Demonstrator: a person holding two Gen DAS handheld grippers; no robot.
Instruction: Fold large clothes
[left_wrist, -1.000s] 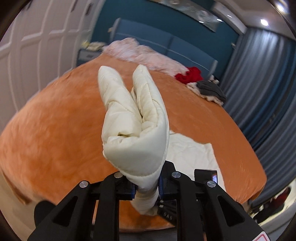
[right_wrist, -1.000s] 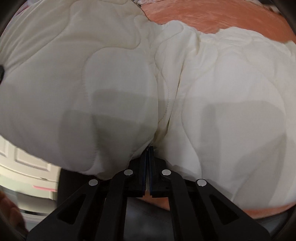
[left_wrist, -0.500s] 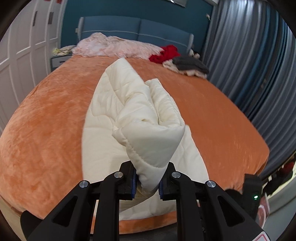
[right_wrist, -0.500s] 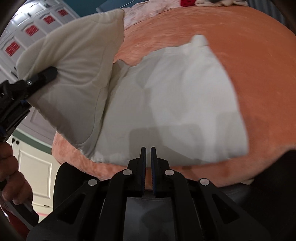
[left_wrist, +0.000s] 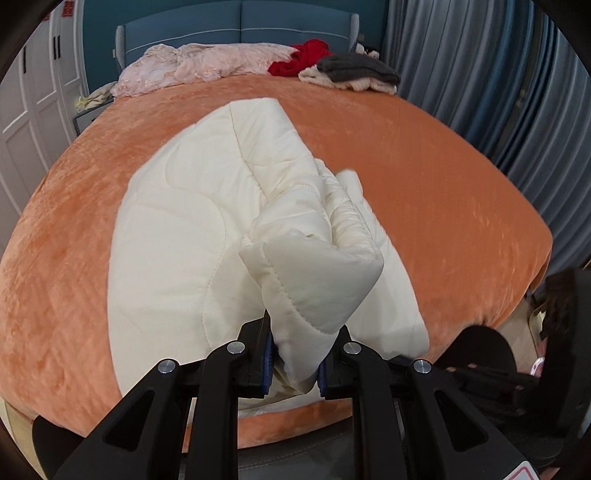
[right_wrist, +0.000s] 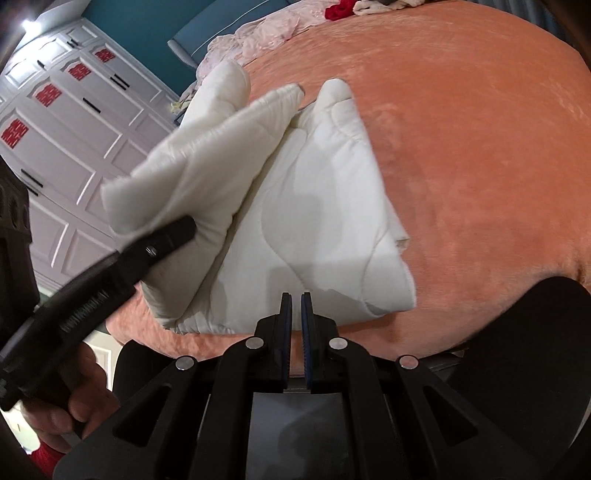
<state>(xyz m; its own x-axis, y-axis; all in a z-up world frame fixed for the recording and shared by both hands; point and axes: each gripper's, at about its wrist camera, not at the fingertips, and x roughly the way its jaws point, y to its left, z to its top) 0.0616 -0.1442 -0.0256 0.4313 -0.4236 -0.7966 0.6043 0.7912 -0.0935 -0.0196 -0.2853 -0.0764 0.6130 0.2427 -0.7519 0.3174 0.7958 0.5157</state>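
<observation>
A cream quilted garment (left_wrist: 177, 236) lies partly folded on the orange bed (left_wrist: 443, 192). My left gripper (left_wrist: 294, 350) is shut on a thick bunched edge of it and holds that edge above the flat part. In the right wrist view the garment (right_wrist: 317, 229) lies near the bed's front edge, and the left gripper (right_wrist: 184, 230) shows at left holding the raised fold. My right gripper (right_wrist: 296, 306) is shut and empty, just short of the garment's near edge.
Pink, red and grey clothes (left_wrist: 332, 62) are piled at the blue headboard (left_wrist: 236, 29). White wardrobe doors (right_wrist: 74, 122) stand on the left and grey curtains (left_wrist: 498, 92) on the right. A dark chair (left_wrist: 546, 350) stands at the bed's right corner.
My right gripper has let go of the garment and pulled back to the bed's edge. My left gripper has carried its held edge lower, over the flat part.
</observation>
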